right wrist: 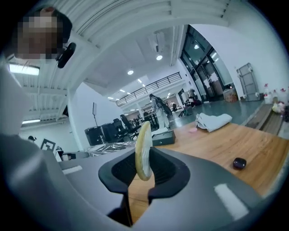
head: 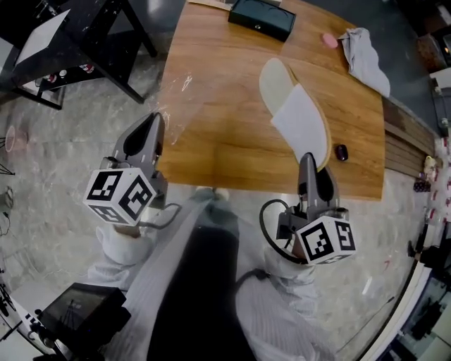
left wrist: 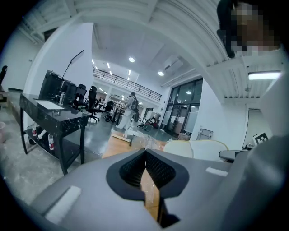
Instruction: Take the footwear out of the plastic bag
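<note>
Left claw was clenched on the bag at the table's left edge. Right claw gripped the slipper by its end, over the table and clear of the bag. Extraction looked done to me; only setting it down was left.

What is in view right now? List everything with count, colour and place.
slipper: one, cream-white, over the table, heel end in the right gripper
plastic bag: one, clear, table's left edge
box: one, black, table's far edge
cloth: one, pale grey, far right corner
pink object: one, small, beside the cloth
dark object: one, small, right of the slipper
table: one, wood-brown
desk: one, black, far left
left gripper: grey, shut on the plastic bag
right gripper: grey, shut on the slipper
</note>
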